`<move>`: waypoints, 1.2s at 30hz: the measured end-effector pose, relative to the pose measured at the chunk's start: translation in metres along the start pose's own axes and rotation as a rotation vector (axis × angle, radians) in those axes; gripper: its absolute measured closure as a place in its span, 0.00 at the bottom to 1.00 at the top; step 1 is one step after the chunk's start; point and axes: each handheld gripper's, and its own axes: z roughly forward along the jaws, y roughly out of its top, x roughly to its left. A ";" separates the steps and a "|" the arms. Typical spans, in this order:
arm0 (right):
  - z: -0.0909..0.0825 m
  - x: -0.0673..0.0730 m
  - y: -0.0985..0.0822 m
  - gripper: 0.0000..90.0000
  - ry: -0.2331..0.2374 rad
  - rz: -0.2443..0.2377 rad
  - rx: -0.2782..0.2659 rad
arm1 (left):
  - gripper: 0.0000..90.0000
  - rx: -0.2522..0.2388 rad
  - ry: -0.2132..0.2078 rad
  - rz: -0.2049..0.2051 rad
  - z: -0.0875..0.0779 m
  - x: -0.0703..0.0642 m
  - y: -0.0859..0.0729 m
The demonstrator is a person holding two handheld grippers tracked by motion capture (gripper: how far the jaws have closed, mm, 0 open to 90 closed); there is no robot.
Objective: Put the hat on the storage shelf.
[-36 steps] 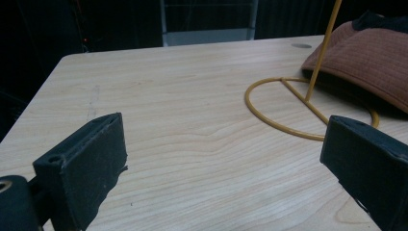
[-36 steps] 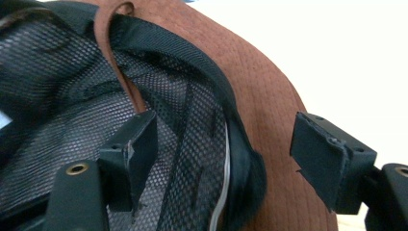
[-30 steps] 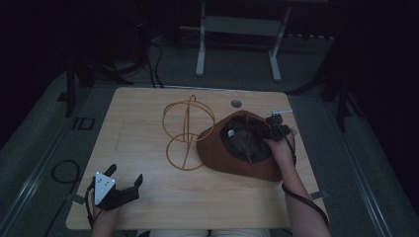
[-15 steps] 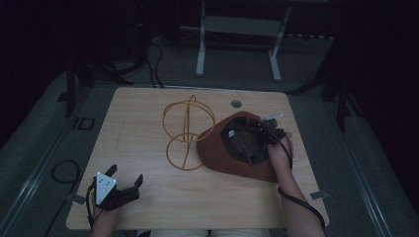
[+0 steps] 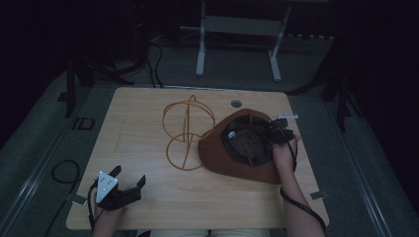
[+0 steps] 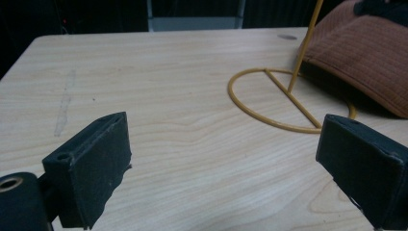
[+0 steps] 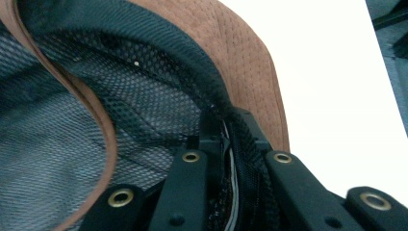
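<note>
Two grippers: one working, one waiting.
Right gripper point(image 7: 226, 144): its black jaws have just been closing and now pinch the mesh-lined inner band of the brown suede brimmed hat point(image 5: 217, 153), a fold of fabric squeezed between them; likely a hold taken for lifting.
Hat's place: upside down on the right half of the table, crown opening upward, its brim edge lying over the foot ring of the yellow wire hat stand point(image 5: 188, 131).
Stand: upright just left of the hat, bare, probably where the hat belongs.
Left gripper point(image 5: 121, 190): rests at the near left corner, well apart from hat and stand, jaws spread wide with nothing between them; seemingly kept out of the way.
Surface: pale wooden tabletop point(image 5: 138, 113), a small round grommet point(image 5: 236, 103) near the far edge.
Room: dim, grey floor, trailing cables, a white metal frame point(image 5: 237, 44) beyond the table.
</note>
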 end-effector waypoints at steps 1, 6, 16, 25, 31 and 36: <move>-0.003 0.000 0.000 0.94 0.010 0.010 -0.009 | 0.06 -0.002 0.004 0.009 0.000 -0.001 0.001; -0.022 -0.004 0.003 0.94 0.046 0.041 -0.064 | 0.06 0.020 0.019 0.020 -0.004 -0.009 0.007; -0.068 -0.017 0.004 0.94 0.111 0.100 -0.185 | 0.06 0.059 -0.085 0.042 -0.008 -0.029 0.020; -0.106 -0.029 -0.007 0.94 0.155 0.133 -0.275 | 0.06 0.113 -0.192 0.092 0.001 -0.063 0.032; -0.127 -0.029 -0.018 0.94 0.153 0.122 -0.306 | 0.06 0.125 -0.274 0.118 0.007 -0.083 0.042; -0.137 -0.031 -0.030 0.94 0.173 0.110 -0.331 | 0.06 0.128 -0.343 0.148 0.015 -0.103 0.056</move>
